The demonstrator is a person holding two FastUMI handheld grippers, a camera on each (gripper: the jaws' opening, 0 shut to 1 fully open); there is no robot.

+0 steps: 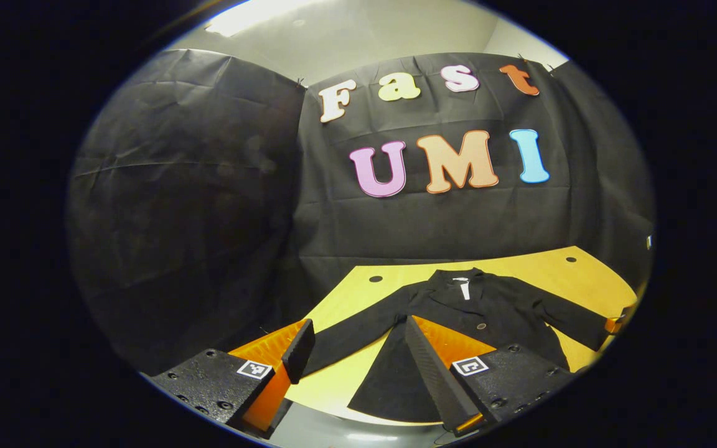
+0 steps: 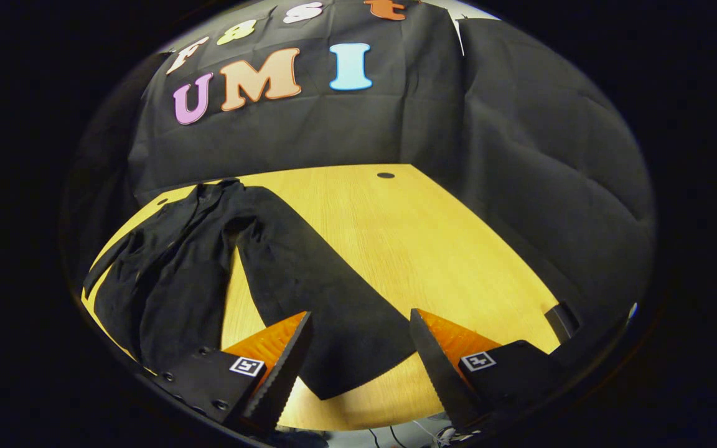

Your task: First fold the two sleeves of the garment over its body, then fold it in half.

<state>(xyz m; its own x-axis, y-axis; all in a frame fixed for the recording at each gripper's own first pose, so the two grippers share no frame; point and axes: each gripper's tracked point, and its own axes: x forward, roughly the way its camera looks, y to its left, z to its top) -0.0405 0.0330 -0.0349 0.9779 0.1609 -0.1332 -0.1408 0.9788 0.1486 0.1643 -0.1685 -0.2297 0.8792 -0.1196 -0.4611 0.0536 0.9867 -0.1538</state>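
1. Two grippers are in my hands, and both have their fingers spread apart with nothing between them.
2. From the left gripper view, I see the left gripper [image 1: 353, 348] held above the near edge of the yellow wooden table [image 1: 545, 264], released and not touching the cloth as far as I can tell.
3. Beyond it the black jacket [image 1: 477, 308] lies flat on the table, face up, with the collar [image 1: 463, 281] at the far side and the hem toward me.
4. Both sleeves are stretched out to the sides: the left sleeve [image 1: 358, 326] runs down toward my left finger, and the right sleeve [image 1: 573, 317] reaches near the table's right edge.
5. In the same view a small orange part of another tool [image 1: 615, 323] shows just beside the end of that right sleeve.
6. From the right gripper view, the right gripper [image 2: 361, 358] is also released, and the cuff end of the right sleeve [image 2: 333, 311] lies on the table between its two fingers.
7. I cannot tell if the fingertips touch the sleeve.
8. Here the body of the jacket [image 2: 172, 274] is at the left part of the table [image 2: 433, 249].
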